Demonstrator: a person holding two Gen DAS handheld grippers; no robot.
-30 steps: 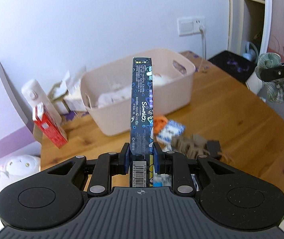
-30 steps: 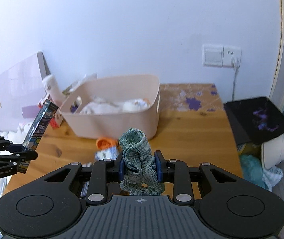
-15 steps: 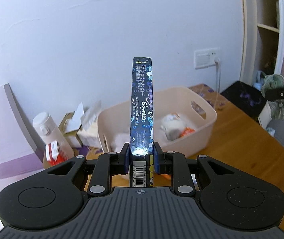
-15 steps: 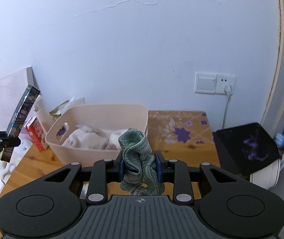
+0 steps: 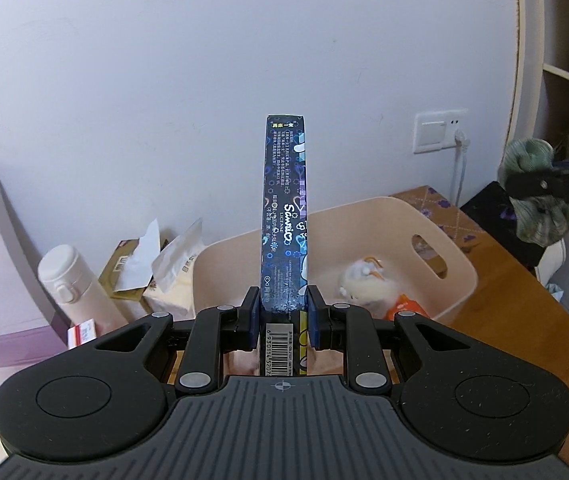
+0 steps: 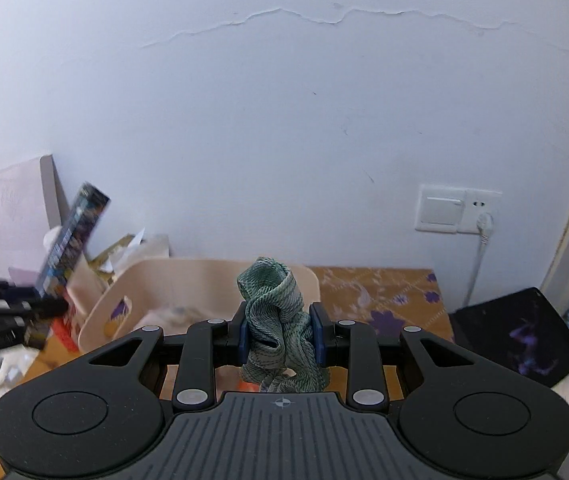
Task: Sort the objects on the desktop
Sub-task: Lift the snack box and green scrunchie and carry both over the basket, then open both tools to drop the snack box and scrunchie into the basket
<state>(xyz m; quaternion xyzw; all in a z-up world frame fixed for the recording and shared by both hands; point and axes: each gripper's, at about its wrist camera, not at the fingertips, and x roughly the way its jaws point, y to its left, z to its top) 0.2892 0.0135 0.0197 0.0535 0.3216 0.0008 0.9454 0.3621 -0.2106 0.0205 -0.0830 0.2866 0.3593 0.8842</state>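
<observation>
Left tool clamping blue box, right tool clamping green cloth, above bin rim

Both cameras sit just behind their own fingers, looking forward and somewhat down toward the white wall. The left wrist view looks over the bin from close above, the desk at lower right of the frame. The right wrist view sits further right, with the bin at centre left. Both views share the bin, the wall socket and the desk corner. Each sees the other gripper: the right gripper at right edge, the left gripper at left edge.
</observation>
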